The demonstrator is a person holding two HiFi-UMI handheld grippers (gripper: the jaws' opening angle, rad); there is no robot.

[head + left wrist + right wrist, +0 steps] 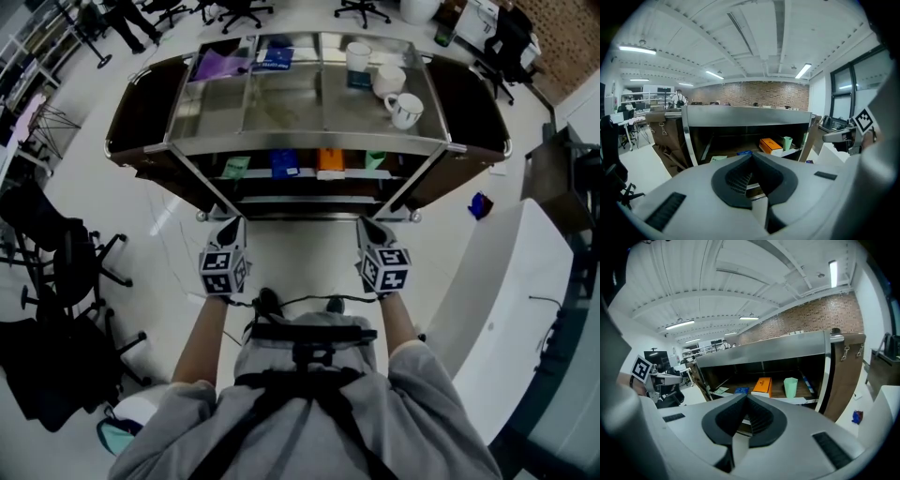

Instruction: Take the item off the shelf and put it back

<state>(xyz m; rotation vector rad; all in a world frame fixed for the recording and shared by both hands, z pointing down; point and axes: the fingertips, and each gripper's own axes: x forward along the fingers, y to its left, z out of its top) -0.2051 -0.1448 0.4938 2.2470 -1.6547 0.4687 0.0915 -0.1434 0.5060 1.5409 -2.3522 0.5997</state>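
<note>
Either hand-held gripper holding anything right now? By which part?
Nothing is held. The left hand-held gripper and the right hand-held gripper both have their jaws shut with nothing between them, facing the shelf.

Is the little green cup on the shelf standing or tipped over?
Standing: the pale green tapered cup rests on its narrow base, wide mouth up.

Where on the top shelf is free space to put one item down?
The front and middle of the top shelf is bare, between the purple packet and the mugs. The lower shelf is crowded: green card, blue box, orange box, green cup.
</note>
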